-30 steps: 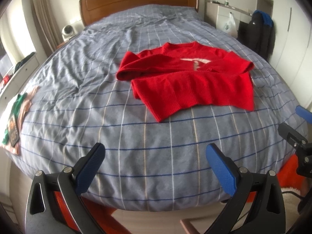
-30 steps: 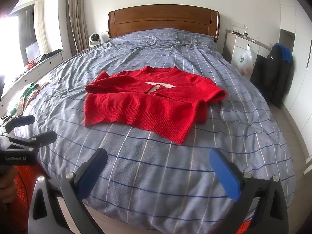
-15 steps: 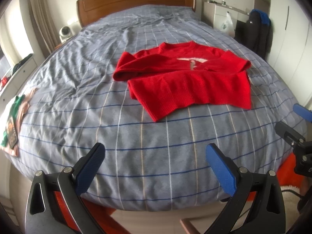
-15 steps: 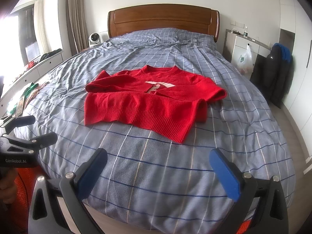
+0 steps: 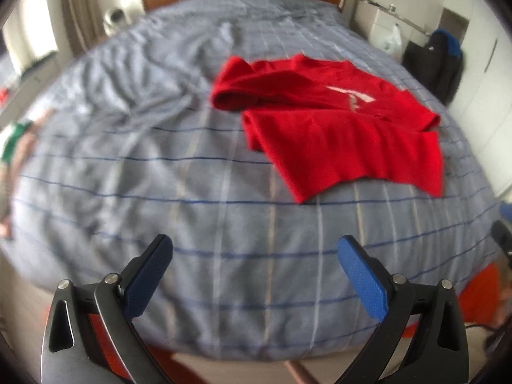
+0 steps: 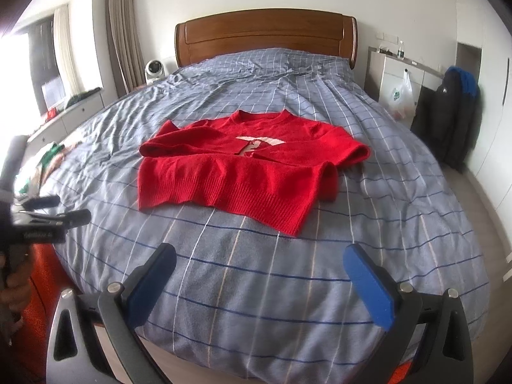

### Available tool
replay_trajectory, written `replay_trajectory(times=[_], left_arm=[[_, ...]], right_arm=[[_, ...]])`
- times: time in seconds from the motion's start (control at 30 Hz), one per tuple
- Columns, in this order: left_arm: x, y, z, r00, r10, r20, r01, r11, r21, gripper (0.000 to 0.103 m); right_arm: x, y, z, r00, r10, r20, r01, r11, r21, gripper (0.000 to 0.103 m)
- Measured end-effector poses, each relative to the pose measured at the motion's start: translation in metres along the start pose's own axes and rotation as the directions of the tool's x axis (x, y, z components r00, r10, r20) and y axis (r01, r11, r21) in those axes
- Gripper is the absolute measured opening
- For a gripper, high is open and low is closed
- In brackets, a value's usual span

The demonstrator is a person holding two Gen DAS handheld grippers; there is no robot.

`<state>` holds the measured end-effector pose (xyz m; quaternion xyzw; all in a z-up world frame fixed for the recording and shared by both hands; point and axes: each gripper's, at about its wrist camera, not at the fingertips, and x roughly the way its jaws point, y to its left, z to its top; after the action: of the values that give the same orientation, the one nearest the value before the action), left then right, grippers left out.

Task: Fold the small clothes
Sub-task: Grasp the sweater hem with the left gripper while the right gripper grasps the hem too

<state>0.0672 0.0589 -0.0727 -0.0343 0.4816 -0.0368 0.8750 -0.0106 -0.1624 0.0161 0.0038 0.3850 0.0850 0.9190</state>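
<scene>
A small red knit sweater point(image 6: 243, 172) lies on the blue-grey checked bed cover point(image 6: 256, 272), its sleeves folded across the chest and its hem pointing at me. The left wrist view has the same sweater point(image 5: 336, 128) up and to the right. My left gripper point(image 5: 256, 252) hangs open over the foot of the bed, nothing between its blue pads. My right gripper point(image 6: 259, 259) is open too, short of the sweater's hem. In the right wrist view the left gripper's body point(image 6: 48, 220) juts in at the left edge, held by a hand point(image 6: 16, 291).
Wooden headboard point(image 6: 265, 38) at the far end. A small fan point(image 6: 155, 68) and a window ledge with clothes point(image 6: 48, 160) stand at the left. A cabinet with a plastic bag point(image 6: 400, 92) and a dark jacket point(image 6: 454, 115) stand at the right.
The left wrist view has swung left and blurred, so the sweater now sits further right in it. The right gripper has barely moved. Both stay open.
</scene>
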Motion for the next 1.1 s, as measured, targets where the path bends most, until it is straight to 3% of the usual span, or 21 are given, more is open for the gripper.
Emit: replay_trajectory(times=[0.13, 0.23, 0.27, 0.3, 0.33, 0.37, 0.4, 0.43, 0.53, 0.63, 0.7, 0.83, 0.93, 1.1], left_arm=[[0.051, -0.003, 0.023, 0.994, -0.088, -0.062, 0.089, 0.996, 0.011, 0.102], [0.085, -0.013, 0.035, 0.99, -0.095, -0.107, 0.098, 0.995, 0.023, 0.093], [0.092, -0.016, 0.038, 0.989, -0.088, -0.121, 0.091, 0.996, 0.018, 0.082], [0.095, -0.017, 0.041, 0.989, -0.083, -0.122, 0.085, 0.996, 0.011, 0.064], [0.094, -0.018, 0.044, 0.99, -0.091, -0.112, 0.092, 0.996, 0.004, 0.044], [0.089, -0.018, 0.045, 0.985, -0.121, -0.121, 0.122, 0.993, -0.002, 0.005], [0.084, -0.016, 0.044, 0.98, -0.144, -0.138, 0.143, 0.99, -0.015, 0.002], [0.074, -0.012, 0.041, 0.979, -0.153, -0.134, 0.153, 0.988, -0.015, 0.002], [0.02, 0.001, 0.017, 0.975, -0.186, -0.122, 0.195, 0.979, 0.064, 0.002], [-0.016, 0.007, -0.018, 0.974, -0.175, -0.147, 0.196, 0.97, 0.143, 0.002], [-0.017, 0.002, -0.042, 0.974, -0.132, -0.184, 0.167, 0.968, 0.185, 0.002], [0.02, -0.008, -0.068, 0.971, -0.008, -0.238, 0.063, 0.973, 0.223, 0.002], [0.027, -0.011, -0.075, 0.973, 0.02, -0.229, 0.035, 0.972, 0.232, 0.002], [0.034, 0.001, -0.078, 0.971, -0.013, -0.237, 0.058, 0.981, 0.185, 0.002]], right_arm=[[0.043, -0.033, 0.009, 1.0, 0.028, 0.008, -0.028, 1.0, -0.001, 0.103], [0.098, -0.06, 0.021, 0.988, 0.129, -0.087, -0.122, 0.989, 0.081, 0.102], [0.12, -0.07, 0.025, 0.974, 0.186, -0.129, -0.166, 0.974, 0.151, 0.101], [0.135, -0.077, 0.026, 0.961, 0.235, -0.149, -0.202, 0.958, 0.206, 0.089], [0.149, -0.082, 0.027, 0.943, 0.287, -0.168, -0.238, 0.936, 0.261, 0.063], [0.162, -0.085, 0.027, 0.927, 0.321, -0.196, -0.253, 0.918, 0.306, 0.045], [0.165, -0.085, 0.027, 0.924, 0.321, -0.209, -0.247, 0.916, 0.316, 0.008], [0.163, -0.084, 0.028, 0.924, 0.315, -0.217, -0.24, 0.919, 0.313, 0.004], [0.123, -0.078, 0.033, 0.918, 0.328, -0.221, -0.275, 0.931, 0.242, 0.004], [0.074, -0.083, 0.024, 0.878, 0.4, -0.262, -0.335, 0.905, 0.262, 0.004], [0.053, -0.085, 0.007, 0.846, 0.431, -0.314, -0.351, 0.893, 0.281, 0.004], [0.07, -0.081, -0.044, 0.833, 0.339, -0.437, -0.235, 0.932, 0.275, 0.004], [0.089, -0.082, -0.066, 0.846, 0.266, -0.461, -0.141, 0.947, 0.288, 0.003], [0.092, -0.079, -0.066, 0.868, 0.229, -0.44, -0.111, 0.954, 0.278, 0.003]])
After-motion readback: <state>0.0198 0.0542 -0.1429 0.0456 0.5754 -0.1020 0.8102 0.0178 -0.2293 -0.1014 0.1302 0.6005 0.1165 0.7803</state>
